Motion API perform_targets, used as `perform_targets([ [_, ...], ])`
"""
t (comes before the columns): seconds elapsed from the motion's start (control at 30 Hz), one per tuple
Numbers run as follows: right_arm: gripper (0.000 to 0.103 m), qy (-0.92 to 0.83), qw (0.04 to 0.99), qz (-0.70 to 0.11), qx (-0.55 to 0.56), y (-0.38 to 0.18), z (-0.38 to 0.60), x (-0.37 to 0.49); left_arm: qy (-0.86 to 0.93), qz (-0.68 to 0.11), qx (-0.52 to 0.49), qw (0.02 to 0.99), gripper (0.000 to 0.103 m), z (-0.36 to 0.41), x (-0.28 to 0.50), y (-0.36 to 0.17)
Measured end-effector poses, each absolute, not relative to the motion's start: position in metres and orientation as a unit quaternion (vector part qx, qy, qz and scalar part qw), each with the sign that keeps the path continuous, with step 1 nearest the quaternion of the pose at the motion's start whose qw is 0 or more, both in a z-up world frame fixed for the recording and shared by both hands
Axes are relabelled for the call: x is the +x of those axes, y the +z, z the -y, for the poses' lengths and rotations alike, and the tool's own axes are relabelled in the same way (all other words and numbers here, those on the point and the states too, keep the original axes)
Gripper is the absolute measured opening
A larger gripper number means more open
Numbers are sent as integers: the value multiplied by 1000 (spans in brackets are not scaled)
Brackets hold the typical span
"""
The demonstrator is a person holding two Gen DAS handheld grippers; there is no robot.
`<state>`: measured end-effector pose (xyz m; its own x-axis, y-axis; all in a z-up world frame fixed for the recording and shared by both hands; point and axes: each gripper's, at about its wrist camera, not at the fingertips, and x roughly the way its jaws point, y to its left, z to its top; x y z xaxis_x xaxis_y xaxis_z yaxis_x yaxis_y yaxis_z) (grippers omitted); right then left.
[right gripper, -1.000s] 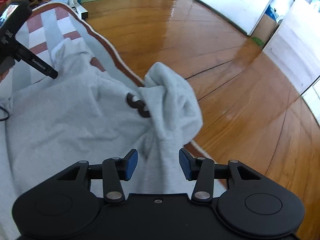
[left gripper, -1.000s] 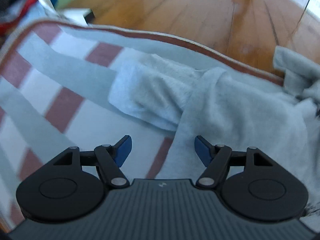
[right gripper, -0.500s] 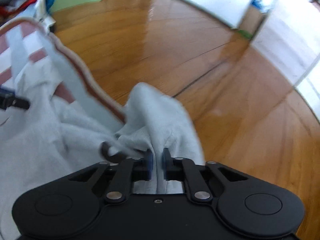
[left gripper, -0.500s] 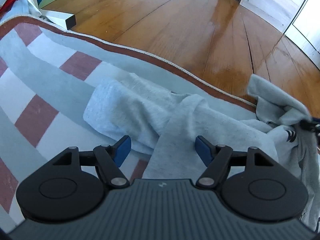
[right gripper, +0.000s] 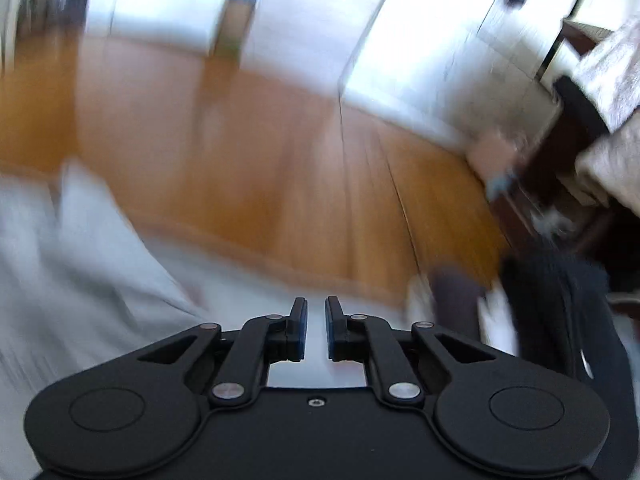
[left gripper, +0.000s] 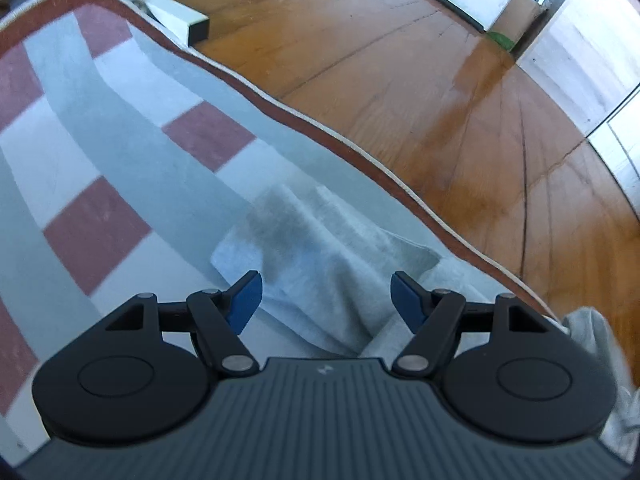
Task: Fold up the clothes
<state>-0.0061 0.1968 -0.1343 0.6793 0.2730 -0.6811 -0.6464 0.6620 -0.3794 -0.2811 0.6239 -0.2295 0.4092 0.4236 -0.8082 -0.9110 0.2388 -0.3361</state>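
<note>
Jaws spread wide and empty on the left gripper (left gripper: 326,294), nearly closed with nothing visibly between them on the right gripper (right gripper: 316,330), flank a soft, limp, light grey fleece garment (left gripper: 320,248) on the red-checked blanket (left gripper: 120,160), best pinched at a hem or corner.

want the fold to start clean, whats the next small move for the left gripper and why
Probably ease the left gripper forward and down, then shut it on the grey garment. Its jaws stand wide open with nothing between them, and the crumpled fabric lies just ahead on the striped blanket. The right wrist view is too blurred to show what the right gripper holds.
</note>
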Motion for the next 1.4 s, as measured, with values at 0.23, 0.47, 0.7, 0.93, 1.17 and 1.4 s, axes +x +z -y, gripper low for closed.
perform_targets([
  [0.23, 56, 399, 809, -390, -185, -131, -217, 16, 432, -289, -392, 759, 72, -616, -254, -225],
  [0.47, 74, 517, 711, -453, -150, -148, -342, 29, 406, -312, -396, 762, 86, -614, -220, -252],
  [0.7, 76, 440, 731, -475, -214, -195, -384, 46, 441, -382, -256, 771, 45, -592, -187, -246],
  [0.93, 6, 480, 759, -390, -202, -140, -331, 40, 460, -377, -241, 767, 14, -591, -191, -234],
  [1.17, 5, 407, 846, -318, -136, -80, -216, 38, 466, -379, -242, 762, 14, -590, -199, -227],
  [1.4, 3, 279, 830, -311, -370, -143, -187, 44, 474, -397, -253, 744, 31, -586, -205, -226],
])
